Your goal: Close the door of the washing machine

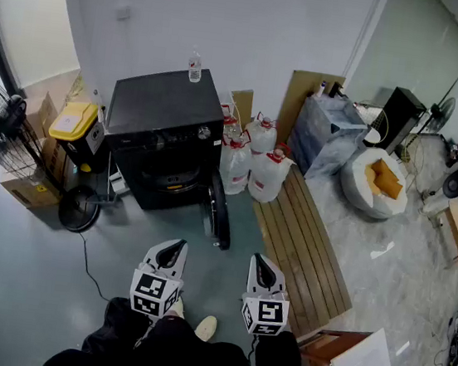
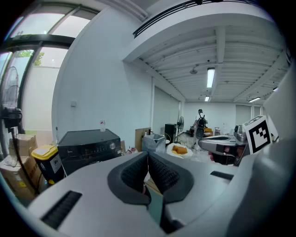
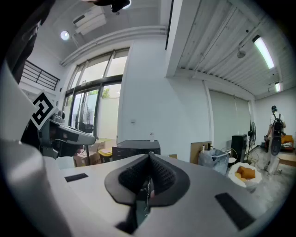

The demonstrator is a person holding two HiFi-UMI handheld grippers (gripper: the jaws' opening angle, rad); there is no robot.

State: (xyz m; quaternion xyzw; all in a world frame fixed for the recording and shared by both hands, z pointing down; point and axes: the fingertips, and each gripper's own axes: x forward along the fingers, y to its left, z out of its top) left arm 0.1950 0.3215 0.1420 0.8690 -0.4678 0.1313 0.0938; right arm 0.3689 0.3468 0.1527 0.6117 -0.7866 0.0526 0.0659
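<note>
While grippers hover: left gripper and right gripper have their jaws together and empty, well short of the washer.
Door: open at the washer's right front; probably rigid and easy to swing; push its outer rim.
Floor: smooth grey, with slats to the right.
Room: jugs beside the washer, fan at left.

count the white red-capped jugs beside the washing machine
3 for sure, right of the washing machine: left jug by the open door, right jug by the wooden boards, rear jug behind them. A fourth may be hidden.
</note>
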